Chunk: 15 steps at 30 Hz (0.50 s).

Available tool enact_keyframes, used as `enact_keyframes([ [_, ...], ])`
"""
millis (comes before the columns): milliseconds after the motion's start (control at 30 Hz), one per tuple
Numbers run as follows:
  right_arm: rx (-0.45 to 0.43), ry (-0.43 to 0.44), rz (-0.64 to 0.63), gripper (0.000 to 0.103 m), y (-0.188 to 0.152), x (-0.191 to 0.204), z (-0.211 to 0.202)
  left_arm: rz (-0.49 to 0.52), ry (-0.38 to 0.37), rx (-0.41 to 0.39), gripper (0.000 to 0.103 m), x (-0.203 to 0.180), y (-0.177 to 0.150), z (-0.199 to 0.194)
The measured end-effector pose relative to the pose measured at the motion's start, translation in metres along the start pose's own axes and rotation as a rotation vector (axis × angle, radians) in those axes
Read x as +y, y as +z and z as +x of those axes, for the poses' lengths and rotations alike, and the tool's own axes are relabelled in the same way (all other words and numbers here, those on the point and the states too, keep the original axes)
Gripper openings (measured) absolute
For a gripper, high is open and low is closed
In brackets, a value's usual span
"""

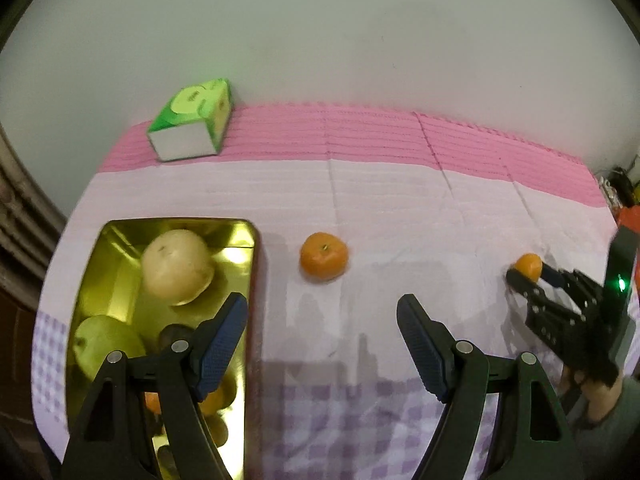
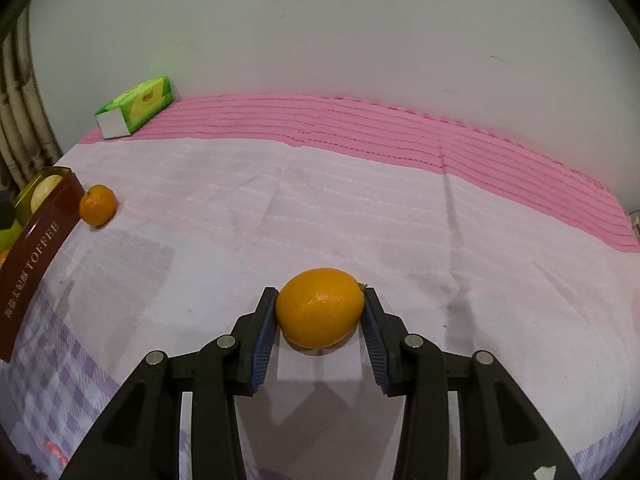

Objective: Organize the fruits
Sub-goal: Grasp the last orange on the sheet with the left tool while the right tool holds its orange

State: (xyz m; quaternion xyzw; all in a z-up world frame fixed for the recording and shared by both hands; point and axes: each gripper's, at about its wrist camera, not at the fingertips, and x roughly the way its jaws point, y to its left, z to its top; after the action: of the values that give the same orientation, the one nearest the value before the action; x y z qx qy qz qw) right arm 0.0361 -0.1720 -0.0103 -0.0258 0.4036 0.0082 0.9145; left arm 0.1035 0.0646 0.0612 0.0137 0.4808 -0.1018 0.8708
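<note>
Gripping an orange [image 2: 320, 309] in right tongs [image 2: 320, 312]; left tongs [image 1: 322, 344] agape; "TOFFEE" tin [image 2: 34, 256] far left.

Both wrist views look low across the tablecloth [image 1: 380, 200], sharing it.

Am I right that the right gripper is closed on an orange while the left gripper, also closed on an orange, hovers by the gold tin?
Not quite. The left gripper is open and holds nothing, as the left wrist view shows. The rest stands: the right gripper is closed on an orange, and the left one hovers by the gold tin.
</note>
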Motion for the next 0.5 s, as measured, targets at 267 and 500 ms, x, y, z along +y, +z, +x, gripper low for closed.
enact_keyframes([
  [267, -0.008, 0.021, 0.007, 0.038, -0.002, -0.003, -0.002, 0.028, -0.001, 0.064, 0.077, -0.010, 0.015, 0.042],
  [500, 0.000, 0.042, 0.043, 0.038, -0.007, -0.017, -0.006, 0.023, -0.002, 0.107, 0.077, -0.010, 0.020, 0.066],
])
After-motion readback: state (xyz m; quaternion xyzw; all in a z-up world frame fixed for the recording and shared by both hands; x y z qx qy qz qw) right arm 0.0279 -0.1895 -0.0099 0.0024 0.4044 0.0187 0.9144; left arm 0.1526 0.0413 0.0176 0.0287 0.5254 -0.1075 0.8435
